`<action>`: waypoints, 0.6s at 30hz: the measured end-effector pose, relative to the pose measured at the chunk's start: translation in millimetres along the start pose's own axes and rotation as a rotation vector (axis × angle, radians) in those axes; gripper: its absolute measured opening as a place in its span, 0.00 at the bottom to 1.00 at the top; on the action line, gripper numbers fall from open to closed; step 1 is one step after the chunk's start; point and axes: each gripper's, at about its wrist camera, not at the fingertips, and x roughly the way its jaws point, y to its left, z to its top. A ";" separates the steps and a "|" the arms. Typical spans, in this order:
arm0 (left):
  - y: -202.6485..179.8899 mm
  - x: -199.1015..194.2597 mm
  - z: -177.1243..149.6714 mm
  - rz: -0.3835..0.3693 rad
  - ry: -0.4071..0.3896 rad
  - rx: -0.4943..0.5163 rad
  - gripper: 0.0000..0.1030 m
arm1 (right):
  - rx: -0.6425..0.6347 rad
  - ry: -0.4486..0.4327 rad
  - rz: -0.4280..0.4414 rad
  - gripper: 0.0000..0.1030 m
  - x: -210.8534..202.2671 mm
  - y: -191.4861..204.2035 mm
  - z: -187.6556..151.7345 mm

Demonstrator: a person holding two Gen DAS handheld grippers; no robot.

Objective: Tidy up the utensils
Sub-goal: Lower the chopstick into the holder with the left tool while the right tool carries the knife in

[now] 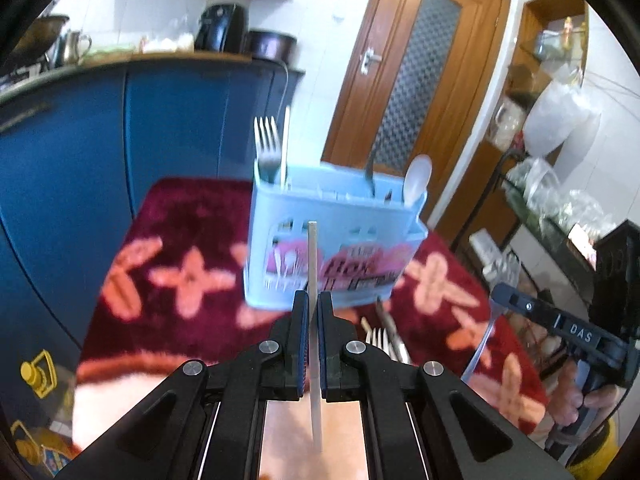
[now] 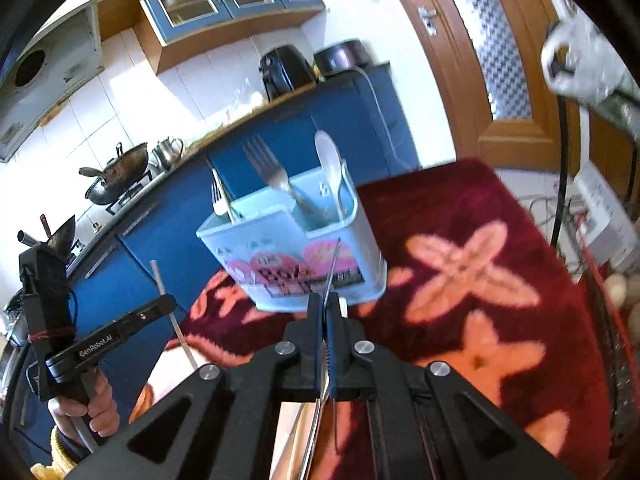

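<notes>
The light blue caddy [image 1: 332, 240] stands upright on the tabletop [image 1: 176, 216], which is covered by a dark red cloth with orange flowers, and it serves as the landmark for everything else. Its compartments already hold utensils standing handle-down: forks [image 1: 267, 148] at one end, a white plastic spoon [image 1: 418, 178] and a darker utensil at the other. Standing them on end keeps the heads visible and sorted by kind.

The left tongs [image 1: 313, 312] are clenched on a thin pale stick [image 1: 312, 264], probably a chopstick, held edge-on just in front of the caddy. It points up past the fingertips, and that grip suits lowering one end into a slot. The right tongs [image 2: 327, 312] are clenched on a slim metal utensil [image 2: 333, 268], seemingly a knife or similar flat piece, also pointing toward the caddy's front wall. In the left view a clear plastic handle [image 1: 478, 348] hangs below the right tongs; what it belongs to is unclear.

More utensils, including a fork [image 1: 380, 342], lie flat on the cloth just in front of the caddy, so sorting appears partly done.
</notes>
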 end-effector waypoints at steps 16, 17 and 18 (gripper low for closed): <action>-22.6 -16.8 52.9 0.005 -0.176 0.038 0.04 | -0.028 -0.122 0.000 0.03 -8.8 12.6 38.0; -22.8 -17.1 55.5 0.008 -0.182 0.040 0.04 | -0.030 -0.128 0.001 0.03 -8.3 13.3 39.5; -23.5 -18.0 60.4 0.013 -0.193 0.043 0.04 | -0.031 -0.132 0.002 0.03 -8.2 13.7 41.2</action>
